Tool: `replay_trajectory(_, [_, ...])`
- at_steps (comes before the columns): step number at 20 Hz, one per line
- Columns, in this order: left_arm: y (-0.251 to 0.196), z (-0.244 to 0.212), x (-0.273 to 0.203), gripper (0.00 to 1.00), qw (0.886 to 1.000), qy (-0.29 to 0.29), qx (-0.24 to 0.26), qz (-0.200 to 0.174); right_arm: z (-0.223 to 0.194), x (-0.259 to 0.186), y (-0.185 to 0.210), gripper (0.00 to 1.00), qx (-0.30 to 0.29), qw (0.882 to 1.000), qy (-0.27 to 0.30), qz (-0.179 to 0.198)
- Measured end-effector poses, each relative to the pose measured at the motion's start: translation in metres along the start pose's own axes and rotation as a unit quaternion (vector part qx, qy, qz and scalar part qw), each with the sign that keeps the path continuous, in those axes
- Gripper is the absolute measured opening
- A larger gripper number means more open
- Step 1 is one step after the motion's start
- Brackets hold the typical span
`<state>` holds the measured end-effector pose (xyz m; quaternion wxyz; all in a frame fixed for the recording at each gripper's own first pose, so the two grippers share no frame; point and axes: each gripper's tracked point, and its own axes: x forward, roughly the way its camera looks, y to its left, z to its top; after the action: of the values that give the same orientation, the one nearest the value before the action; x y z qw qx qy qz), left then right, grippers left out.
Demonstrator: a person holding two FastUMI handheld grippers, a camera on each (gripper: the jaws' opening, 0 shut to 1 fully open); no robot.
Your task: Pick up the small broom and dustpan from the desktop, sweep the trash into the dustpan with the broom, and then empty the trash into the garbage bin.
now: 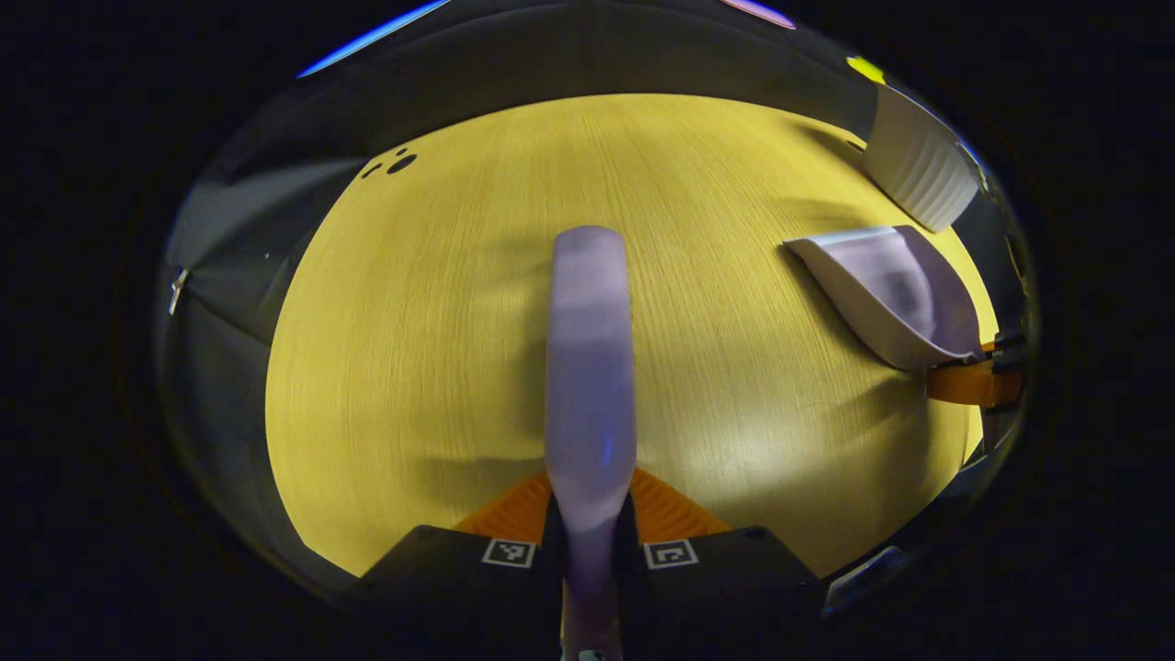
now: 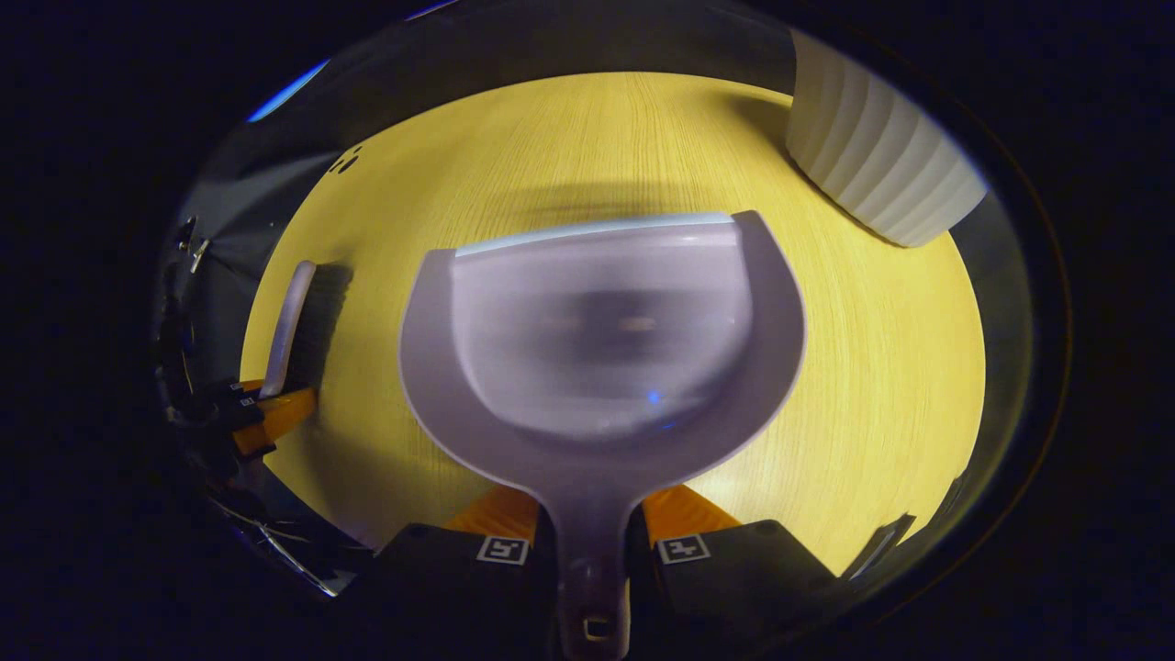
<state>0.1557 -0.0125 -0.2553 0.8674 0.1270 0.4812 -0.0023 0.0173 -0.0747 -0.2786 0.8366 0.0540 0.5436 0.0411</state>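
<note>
Lilac dustpan (image 2: pixel 601 340) in right gripper (image 2: pixel 592 523)

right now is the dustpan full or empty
Empty, as far as the blur allows: the dustpan held in the right gripper shows a bare scoop with no trash visible inside.

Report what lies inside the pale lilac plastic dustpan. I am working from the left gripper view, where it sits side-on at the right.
Observer: In the right gripper view the pale lilac plastic dustpan opens toward the camera. I can make out no trash in it, though its floor is blurred.
Operator: Check the grip on it.
Observer: The right gripper has both fingers pressed on the pan's handle.
Operator: Describe the broom head. My view gives its back.
Observer: The small lilac-backed broom, clamped in the left gripper, shows a dark fringe along one side, likely its bristles.
</note>
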Motion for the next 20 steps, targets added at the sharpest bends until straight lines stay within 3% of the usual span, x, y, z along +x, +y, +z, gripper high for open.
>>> replay_trajectory(3, [-0.005, 0.001, 0.000, 0.31, 1.000, -0.005, -0.002, -0.009, 0.001, -0.003, 0.009, 0.38, 0.007, 1.000, -0.001, 0.010])
replay_trajectory(4, [-0.008, 0.004, -0.001, 0.41, 1.000, -0.015, -0.007, -0.017, 0.001, -0.003, 0.009, 0.38, 0.006, 1.000, -0.004, 0.015])
replay_trajectory(5, [-0.010, 0.006, -0.004, 0.47, 0.999, -0.024, -0.008, -0.022, 0.001, -0.003, 0.009, 0.54, 0.009, 1.000, -0.009, 0.015])
replay_trajectory(8, [-0.010, 0.016, -0.027, 0.95, 0.997, -0.066, -0.006, -0.026, 0.009, -0.016, 0.008, 0.99, 0.034, 0.999, -0.038, 0.012])
replay_trajectory(11, [-0.013, 0.031, -0.068, 0.96, 0.990, -0.133, -0.023, -0.032, 0.016, -0.050, 0.002, 0.99, 0.039, 0.996, -0.086, -0.001])
replay_trajectory(13, [-0.015, 0.044, -0.101, 0.96, 0.979, -0.195, -0.034, -0.038, 0.028, -0.081, -0.007, 0.99, 0.032, 0.990, -0.136, -0.018])
replay_trajectory(15, [-0.012, 0.053, -0.142, 0.96, 0.964, -0.262, -0.040, -0.026, 0.041, -0.122, -0.014, 0.99, 0.031, 0.980, -0.193, -0.030])
replay_trajectory(18, [-0.012, 0.060, -0.209, 0.96, 0.931, -0.362, -0.050, -0.007, 0.055, -0.184, -0.016, 0.99, 0.013, 0.962, -0.272, -0.036])
replay_trajectory(20, [-0.021, 0.052, -0.243, 0.96, 0.914, -0.402, -0.052, -0.014, 0.054, -0.217, -0.016, 0.99, -0.013, 0.951, -0.307, -0.044])
